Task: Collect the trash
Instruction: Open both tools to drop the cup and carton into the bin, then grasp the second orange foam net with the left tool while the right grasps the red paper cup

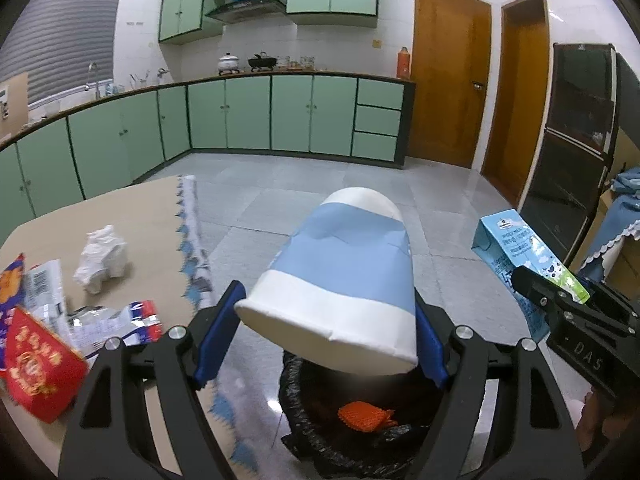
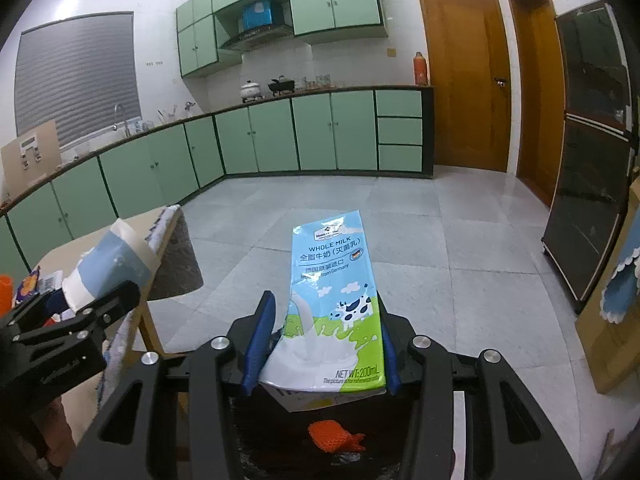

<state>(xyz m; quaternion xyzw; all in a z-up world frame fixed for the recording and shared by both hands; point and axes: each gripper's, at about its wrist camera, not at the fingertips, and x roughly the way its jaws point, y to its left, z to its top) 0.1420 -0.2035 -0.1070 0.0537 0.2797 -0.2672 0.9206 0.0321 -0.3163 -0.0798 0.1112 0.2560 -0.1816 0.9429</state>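
My left gripper is shut on a blue and white paper cup, held tilted over a black-lined trash bin with an orange net inside. My right gripper is shut on a blue milk carton, also above the bin. Each gripper shows in the other's view: the right one with the carton, the left one with the cup. On the table lie a crumpled white tissue, a red packet and plastic wrappers.
The table with a blue-trimmed cloth edge stands left of the bin. Green kitchen cabinets run along the back. A dark glass cabinet and a cloth-covered box stand on the right. Tiled floor lies ahead.
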